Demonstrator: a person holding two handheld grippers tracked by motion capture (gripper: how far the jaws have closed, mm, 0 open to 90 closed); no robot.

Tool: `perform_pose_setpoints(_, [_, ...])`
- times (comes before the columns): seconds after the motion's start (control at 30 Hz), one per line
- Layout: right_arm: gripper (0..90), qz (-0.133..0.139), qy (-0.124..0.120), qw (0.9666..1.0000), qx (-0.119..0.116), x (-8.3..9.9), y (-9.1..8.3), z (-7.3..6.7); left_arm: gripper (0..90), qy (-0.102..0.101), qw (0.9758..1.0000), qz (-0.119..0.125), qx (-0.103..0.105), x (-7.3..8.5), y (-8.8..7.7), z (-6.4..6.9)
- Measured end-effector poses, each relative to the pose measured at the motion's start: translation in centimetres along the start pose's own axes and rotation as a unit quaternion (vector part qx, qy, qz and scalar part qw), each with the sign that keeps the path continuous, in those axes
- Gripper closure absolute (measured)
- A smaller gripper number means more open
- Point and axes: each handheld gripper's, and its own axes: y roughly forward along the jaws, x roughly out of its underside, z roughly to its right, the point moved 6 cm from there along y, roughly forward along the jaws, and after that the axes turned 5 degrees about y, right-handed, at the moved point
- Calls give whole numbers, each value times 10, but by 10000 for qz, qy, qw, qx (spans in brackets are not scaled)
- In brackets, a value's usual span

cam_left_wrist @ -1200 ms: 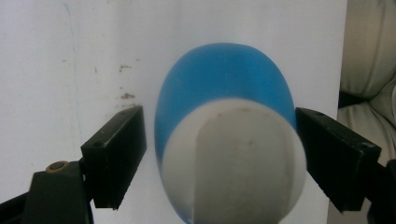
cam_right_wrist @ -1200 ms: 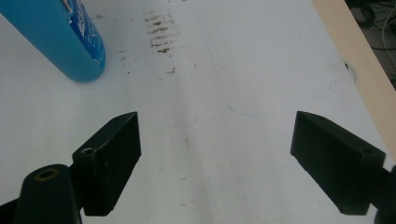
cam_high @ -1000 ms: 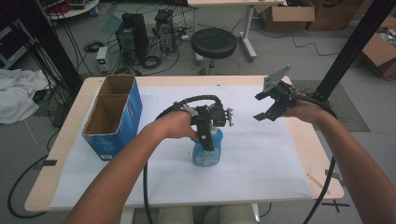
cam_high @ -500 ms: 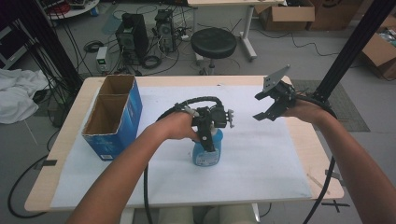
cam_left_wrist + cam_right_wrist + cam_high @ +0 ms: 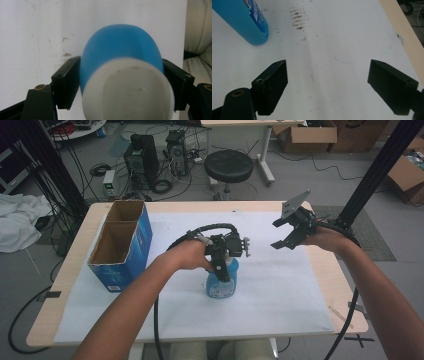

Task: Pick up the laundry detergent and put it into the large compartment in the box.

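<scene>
item: upright blue plastic bottle with white cap [image 5: 222,279], on white sheet [image 5: 280,290]. we found left gripper [image 5: 120,82] jaws just closing, clamped on it; lift pending. right gripper [image 5: 285,234] jaws apart, idle.

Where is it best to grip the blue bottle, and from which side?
Probably the upper body just under the white cap, from above. The blue bottle stands upright; the left gripper, whose jaws have just been closing, straddles its narrow sides there.

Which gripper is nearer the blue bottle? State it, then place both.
Left. The left gripper has been closing, its jaws now against both sides of the blue bottle, just below the white cap. The right gripper hovers open above the white sheet, well apart from the bottle.
</scene>
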Motion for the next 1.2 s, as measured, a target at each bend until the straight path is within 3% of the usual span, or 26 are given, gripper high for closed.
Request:
perform_pose_setpoints(0.7, [160, -18, 16, 10000, -6, 0, 1, 0, 318, -21, 10000, 30, -51, 1, 0, -2])
perform_pose_setpoints(0.9, [160, -17, 4, 10000, -21, 0, 1, -1, 369, 28, 9999, 99, -14, 0, -1, 0])
perform_pose_setpoints(1.2, [163, -27, 15, 10000, -38, -1, 1, -2, 376, 73, 9999, 119, -27, 1, -2, 1])
